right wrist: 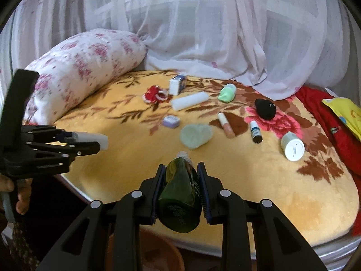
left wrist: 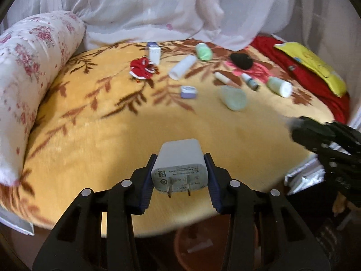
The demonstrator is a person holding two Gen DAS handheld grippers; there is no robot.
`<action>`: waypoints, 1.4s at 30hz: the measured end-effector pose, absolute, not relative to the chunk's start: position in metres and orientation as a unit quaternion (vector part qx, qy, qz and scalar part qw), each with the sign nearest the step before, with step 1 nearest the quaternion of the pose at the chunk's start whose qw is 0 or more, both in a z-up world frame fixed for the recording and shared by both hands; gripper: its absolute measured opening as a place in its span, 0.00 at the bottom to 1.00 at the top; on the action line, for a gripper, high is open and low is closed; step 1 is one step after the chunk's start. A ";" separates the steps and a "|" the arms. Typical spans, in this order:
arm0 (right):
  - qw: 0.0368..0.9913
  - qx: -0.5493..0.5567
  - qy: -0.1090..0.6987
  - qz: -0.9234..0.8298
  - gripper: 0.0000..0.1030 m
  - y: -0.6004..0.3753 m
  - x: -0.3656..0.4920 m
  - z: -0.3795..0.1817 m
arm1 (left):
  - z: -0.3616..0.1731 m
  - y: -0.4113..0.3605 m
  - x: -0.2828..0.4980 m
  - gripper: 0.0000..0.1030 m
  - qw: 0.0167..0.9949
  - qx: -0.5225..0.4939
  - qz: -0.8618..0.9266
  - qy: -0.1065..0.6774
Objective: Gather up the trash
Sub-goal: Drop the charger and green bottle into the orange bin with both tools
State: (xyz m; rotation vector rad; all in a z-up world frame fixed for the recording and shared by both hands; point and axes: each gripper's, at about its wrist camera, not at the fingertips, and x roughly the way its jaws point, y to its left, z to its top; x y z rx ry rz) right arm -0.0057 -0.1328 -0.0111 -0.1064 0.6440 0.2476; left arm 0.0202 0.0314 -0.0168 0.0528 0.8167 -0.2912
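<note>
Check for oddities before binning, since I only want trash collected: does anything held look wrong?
Yes: the left gripper holds a white phone charger, intact with prongs, hardly trash. The right gripper holds a squeezed green tube.

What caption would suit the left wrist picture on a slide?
Left tool grips a white charger above a yellow leaf-patterned blanket strewn with small items.

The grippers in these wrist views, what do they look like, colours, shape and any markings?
Both match. The left gripper and the right gripper are matte black plastic linkages with triangular cut-outs and round silver pivot pins. Their fingers carry ribbed dark blue pads. Seen from the side, the left one shows small silver screws and a black upright handle. No cables or sleeves are visible.
</note>
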 end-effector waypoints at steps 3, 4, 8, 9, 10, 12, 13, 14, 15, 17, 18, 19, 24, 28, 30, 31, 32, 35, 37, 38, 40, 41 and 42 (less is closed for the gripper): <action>0.935 -0.056 0.326 0.130 0.28 -0.130 -0.022 -0.016 | -0.013 0.028 -0.006 0.39 0.903 0.027 -0.161 0.397; 0.932 -0.058 0.332 0.134 0.28 -0.128 -0.029 -0.018 | -0.013 0.026 -0.014 0.39 0.901 0.032 -0.167 0.398; 0.918 -0.063 0.361 0.150 0.28 -0.121 -0.048 -0.034 | -0.025 0.018 -0.042 0.39 0.884 0.047 -0.193 0.423; 0.913 -0.063 0.372 0.155 0.28 -0.119 -0.051 -0.040 | -0.033 0.016 -0.049 0.39 0.876 0.051 -0.200 0.435; 0.906 -0.064 0.385 0.161 0.28 -0.116 -0.055 -0.048 | -0.040 0.015 -0.053 0.39 0.870 0.052 -0.206 0.446; 0.891 -0.065 0.414 0.174 0.28 -0.111 -0.061 -0.066 | -0.056 0.011 -0.063 0.39 0.853 0.058 -0.217 0.471; 0.885 -0.066 0.424 0.178 0.28 -0.109 -0.064 -0.073 | -0.063 0.009 -0.066 0.39 0.846 0.061 -0.221 0.482; 0.878 -0.069 0.437 0.183 0.28 -0.106 -0.065 -0.081 | -0.071 0.008 -0.069 0.39 0.839 0.063 -0.225 0.492; 0.869 -0.072 0.453 0.187 0.28 -0.104 -0.068 -0.091 | -0.080 0.006 -0.072 0.39 0.830 0.065 -0.230 0.504; 0.858 -0.074 0.472 0.187 0.28 -0.102 -0.072 -0.103 | -0.092 0.004 -0.075 0.40 0.816 0.073 -0.233 0.523; 0.853 -0.072 0.482 0.186 0.37 -0.103 -0.073 -0.109 | -0.099 0.002 -0.076 0.43 0.810 0.077 -0.234 0.533; 0.854 -0.071 0.482 0.183 0.52 -0.103 -0.074 -0.111 | -0.102 0.001 -0.077 0.48 0.806 0.080 -0.233 0.538; 0.864 -0.063 0.470 0.170 0.59 -0.113 -0.073 -0.107 | -0.091 0.002 -0.076 0.71 0.823 0.077 -0.227 0.515; 0.871 -0.057 0.459 0.163 0.60 -0.121 -0.067 -0.100 | -0.083 0.004 -0.069 0.74 0.832 0.068 -0.219 0.504; 0.878 -0.058 0.449 0.156 0.60 -0.124 -0.064 -0.094 | -0.078 0.006 -0.064 0.74 0.838 0.066 -0.213 0.499; 0.881 -0.058 0.443 0.153 0.60 -0.125 -0.062 -0.092 | -0.075 0.007 -0.063 0.74 0.841 0.064 -0.210 0.495; 0.884 -0.058 0.438 0.151 0.60 -0.127 -0.060 -0.088 | -0.070 0.008 -0.058 0.74 0.846 0.059 -0.207 0.488; 0.898 -0.053 0.414 0.140 0.60 -0.136 -0.052 -0.073 | -0.056 0.010 -0.046 0.74 0.861 0.050 -0.200 0.465; 0.905 -0.050 0.402 0.133 0.60 -0.141 -0.047 -0.065 | -0.043 0.008 -0.026 0.74 0.872 0.043 -0.195 0.447; 0.908 -0.050 0.395 0.127 0.60 -0.144 -0.044 -0.061 | -0.038 0.007 -0.018 0.74 0.877 0.040 -0.192 0.440; 0.917 -0.046 0.380 0.116 0.60 -0.153 -0.040 -0.051 | -0.026 0.005 0.005 0.74 0.888 0.035 -0.184 0.420; 0.919 -0.044 0.375 0.112 0.61 -0.156 -0.038 -0.048 | -0.020 0.003 0.018 0.74 0.895 0.035 -0.179 0.408; 0.921 -0.043 0.372 0.110 0.61 -0.158 -0.036 -0.046 | -0.016 0.001 0.026 0.74 0.898 0.035 -0.176 0.401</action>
